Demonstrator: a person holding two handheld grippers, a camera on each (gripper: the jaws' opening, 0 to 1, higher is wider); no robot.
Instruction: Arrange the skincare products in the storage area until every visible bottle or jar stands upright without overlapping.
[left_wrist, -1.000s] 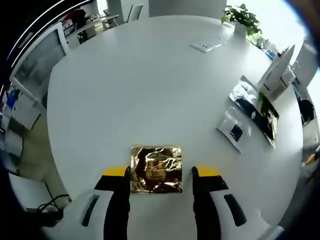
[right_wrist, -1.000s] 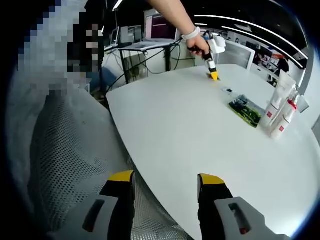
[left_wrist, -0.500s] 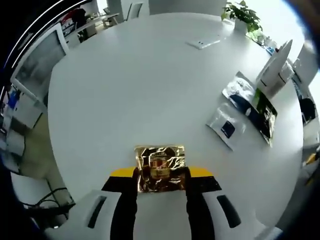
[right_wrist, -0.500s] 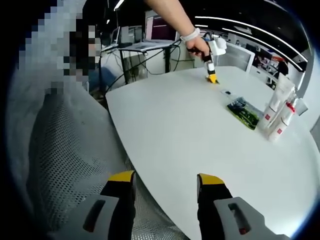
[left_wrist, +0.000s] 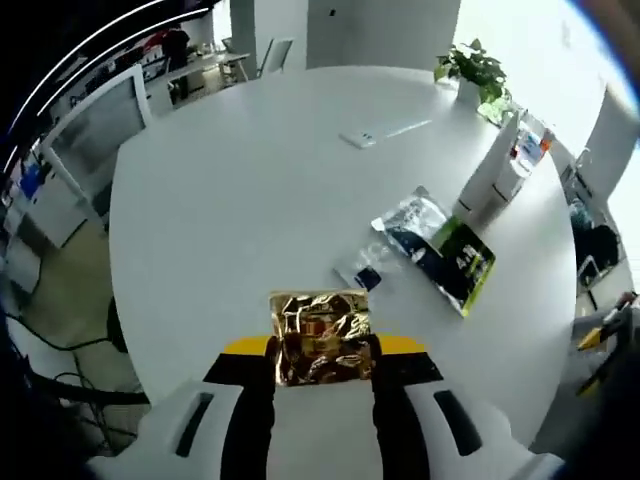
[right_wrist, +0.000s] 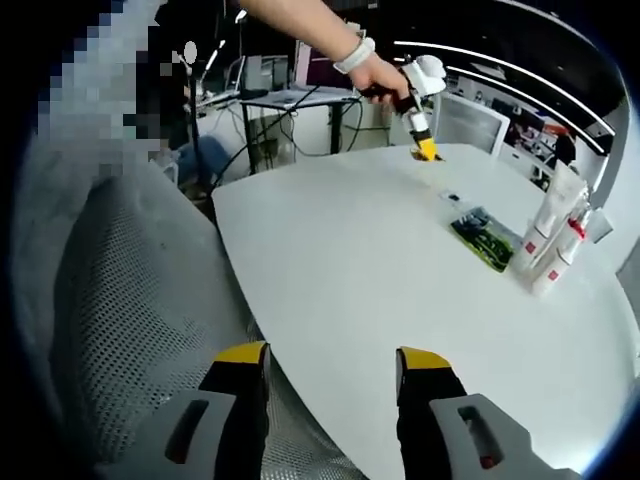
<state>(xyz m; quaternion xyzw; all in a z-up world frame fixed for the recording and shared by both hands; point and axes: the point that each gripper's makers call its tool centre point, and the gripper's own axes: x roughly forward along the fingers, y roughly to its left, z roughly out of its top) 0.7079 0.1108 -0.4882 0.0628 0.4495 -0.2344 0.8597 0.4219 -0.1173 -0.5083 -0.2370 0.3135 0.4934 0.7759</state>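
Left gripper (left_wrist: 322, 347): jaws closed on a gold foil sachet (left_wrist: 320, 337), pinching its near edge; the sachet appears raised off the white round table (left_wrist: 250, 210), though contact cannot be told for certain. Right gripper (right_wrist: 334, 360): jaws open, holding nothing, poised over the table's near edge with a grey mesh chair (right_wrist: 130, 330) beneath and to the left. In the right gripper view the left gripper shows far across the table, held in a hand (right_wrist: 380, 77) with a wristband. Sachets on the table, left gripper view: a silver and dark pouch (left_wrist: 408, 222), a green and black pouch (left_wrist: 462, 262) just beside it, and a small white pouch (left_wrist: 365, 272) near the gold one; these lie flat and partly overlap. Tubes (left_wrist: 505, 165): two white ones with red marks, standing upright close together just beyond the pouches; in the right gripper view they stand at the table's right side. Also present: a flat white item (left_wrist: 385, 133) mid-table, and a potted plant (left_wrist: 468, 72) at the far edge.
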